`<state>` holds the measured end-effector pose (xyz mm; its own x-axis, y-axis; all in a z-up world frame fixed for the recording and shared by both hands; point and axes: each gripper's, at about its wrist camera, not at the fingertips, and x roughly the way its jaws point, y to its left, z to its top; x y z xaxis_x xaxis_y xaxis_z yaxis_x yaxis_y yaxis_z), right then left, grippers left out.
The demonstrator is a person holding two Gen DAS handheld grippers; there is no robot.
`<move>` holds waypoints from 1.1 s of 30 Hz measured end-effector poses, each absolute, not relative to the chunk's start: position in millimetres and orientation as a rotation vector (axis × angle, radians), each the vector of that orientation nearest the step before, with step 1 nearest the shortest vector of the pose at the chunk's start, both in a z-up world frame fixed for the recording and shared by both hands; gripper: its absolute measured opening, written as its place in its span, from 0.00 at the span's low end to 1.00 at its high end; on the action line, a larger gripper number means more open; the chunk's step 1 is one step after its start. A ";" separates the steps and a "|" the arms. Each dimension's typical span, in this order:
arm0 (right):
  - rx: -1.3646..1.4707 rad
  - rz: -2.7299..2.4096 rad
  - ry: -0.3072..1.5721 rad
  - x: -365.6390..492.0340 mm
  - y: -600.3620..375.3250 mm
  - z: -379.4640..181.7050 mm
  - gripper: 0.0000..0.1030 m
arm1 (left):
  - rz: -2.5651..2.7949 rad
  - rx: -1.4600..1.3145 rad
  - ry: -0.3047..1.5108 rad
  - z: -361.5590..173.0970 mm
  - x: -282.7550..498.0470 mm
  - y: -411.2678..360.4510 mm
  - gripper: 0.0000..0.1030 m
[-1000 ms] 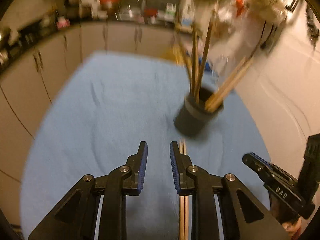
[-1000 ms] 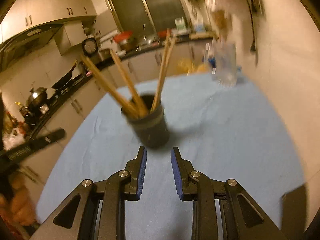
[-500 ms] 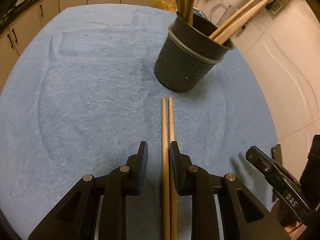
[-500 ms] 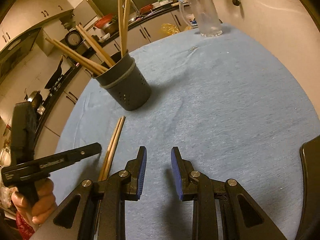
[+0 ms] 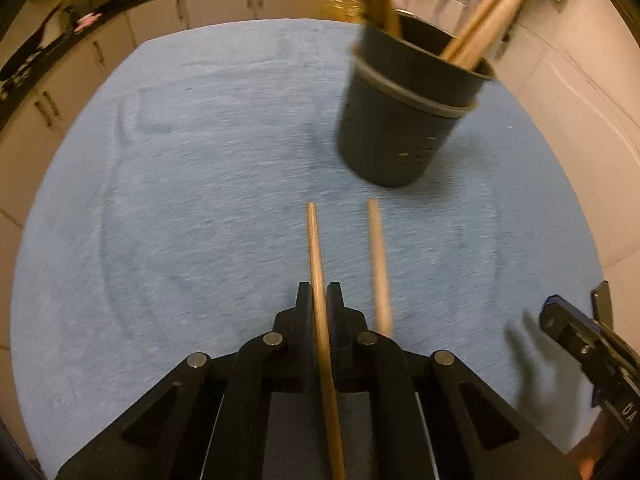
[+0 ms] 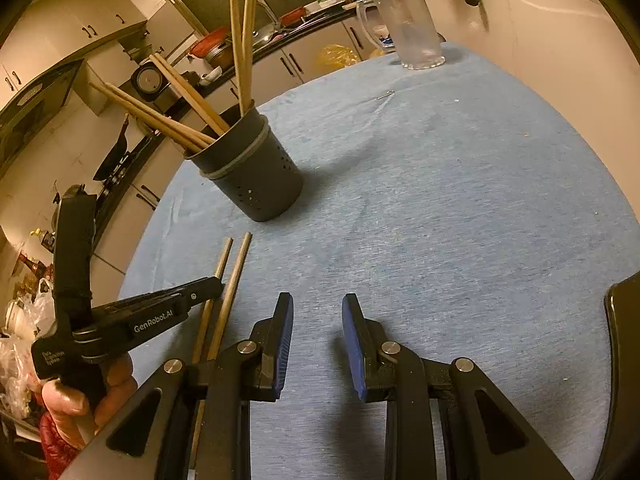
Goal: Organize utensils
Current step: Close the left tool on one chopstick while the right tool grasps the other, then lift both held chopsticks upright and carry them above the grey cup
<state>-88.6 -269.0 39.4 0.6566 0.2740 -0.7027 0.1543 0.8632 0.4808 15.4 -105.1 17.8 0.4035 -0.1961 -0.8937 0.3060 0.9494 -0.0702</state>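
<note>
A dark grey utensil holder [image 5: 408, 120] stands on the blue cloth [image 5: 200, 200] with several wooden chopsticks in it; it also shows in the right wrist view [image 6: 256, 176]. My left gripper [image 5: 319, 292] is shut on one wooden chopstick [image 5: 316, 252], which points toward the holder. A second chopstick [image 5: 378, 264] lies on the cloth just to its right. In the right wrist view the left gripper [image 6: 212, 286] holds one chopstick [image 6: 218, 268] beside the other chopstick [image 6: 234, 280]. My right gripper [image 6: 318, 308] is open and empty over the cloth.
A clear glass jug [image 6: 408, 28] stands at the far edge of the table. Kitchen cabinets and a counter with pots [image 6: 216, 48] lie beyond the table's left side. A wall [image 6: 560, 20] runs along the right. A dark chair edge [image 6: 624, 320] is at the right.
My left gripper has shut on one of the two chopsticks and shifted left, so the pair is now apart. The right gripper has stayed open and moved little.
</note>
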 end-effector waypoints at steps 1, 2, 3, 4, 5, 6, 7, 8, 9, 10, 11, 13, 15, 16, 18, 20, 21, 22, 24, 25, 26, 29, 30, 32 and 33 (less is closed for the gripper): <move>0.542 0.078 0.867 -87.1 -266.8 40.0 0.27 | -0.305 0.105 1.106 17.2 15.1 -99.5 0.08; 0.541 0.086 0.871 -85.3 -264.5 40.7 0.26 | -0.293 0.095 1.102 17.0 13.2 -91.1 0.08; 0.538 0.093 0.877 -83.4 -261.8 41.5 0.27 | -0.277 0.083 1.097 16.8 10.0 -81.6 0.08; 0.532 0.103 0.885 -80.4 -257.5 42.8 0.27 | -0.266 0.065 1.094 16.6 6.6 -71.4 0.08; 0.528 0.112 0.891 -78.3 -254.0 43.4 0.26 | -0.259 0.046 1.094 16.8 4.5 -62.7 0.08; 0.525 0.123 0.899 -75.4 -249.7 44.3 0.26 | -0.253 0.019 1.093 16.8 1.7 -51.0 0.08; 0.522 0.138 0.909 -71.3 -244.5 45.4 0.26 | -0.250 0.004 1.094 17.2 -0.7 -45.0 0.08; 0.517 0.153 0.924 -65.9 -238.0 46.4 0.27 | -0.249 -0.011 1.095 19.4 1.2 -40.0 0.08; 0.513 0.163 0.939 -60.5 -231.8 47.5 0.27 | -0.253 -0.035 1.096 19.3 0.3 -32.5 0.08; 0.508 0.174 0.958 -54.3 -224.8 48.3 0.27 | -0.259 -0.047 1.096 19.0 0.2 -29.3 0.08; 0.501 0.184 0.976 -47.2 -216.7 49.3 0.26 | -0.269 -0.060 1.095 18.7 -0.2 -26.2 0.08; 0.474 0.187 1.003 -32.9 -201.8 49.9 0.26 | -0.279 -0.073 1.093 17.5 -4.8 -20.8 0.08; 0.442 0.167 1.058 -17.7 -187.7 46.8 0.26 | -0.283 -0.074 1.088 17.9 -7.0 -19.3 0.08; 0.444 0.164 1.076 -10.7 -182.2 44.1 0.26 | -0.286 -0.072 1.085 18.5 -4.9 -19.4 0.08; 0.408 0.128 1.104 1.0 -173.7 38.6 0.26 | -0.290 -0.073 1.080 18.0 -6.5 -17.0 0.08; 0.406 0.102 1.123 9.4 -170.1 32.2 0.26 | -0.294 -0.073 1.078 17.8 -4.2 -13.8 0.08; 0.402 0.099 1.130 12.4 -168.2 29.9 0.26 | -0.294 -0.072 1.078 18.0 -5.4 -13.5 0.08; 0.387 0.095 1.132 15.3 -165.7 29.1 0.26 | -0.292 -0.073 1.080 18.3 -5.6 -13.5 0.08; 0.344 0.087 1.131 20.4 -158.9 30.6 0.26 | -0.287 -0.069 1.081 17.3 -5.7 -15.0 0.08; 0.321 0.089 1.133 22.5 -153.7 30.9 0.24 | -0.283 -0.066 1.081 17.7 -6.1 -16.6 0.08; 0.281 0.088 1.135 26.8 -150.6 30.5 0.16 | -0.278 -0.064 1.080 17.9 -4.7 -18.3 0.08; 0.257 0.105 1.132 29.8 -146.6 30.6 0.07 | -0.270 -0.042 1.068 16.8 -4.5 -24.6 0.07; 0.272 0.111 1.131 29.4 -149.0 30.5 0.07 | -0.270 -0.035 1.062 17.0 -5.2 -24.9 0.07; 0.333 0.128 1.116 24.8 -157.5 31.4 0.06 | -0.276 -0.030 1.051 18.0 -6.1 -26.7 0.07; 0.351 0.138 1.099 21.7 -160.0 33.8 0.06 | -0.277 -0.029 1.035 21.3 -8.0 -28.2 0.06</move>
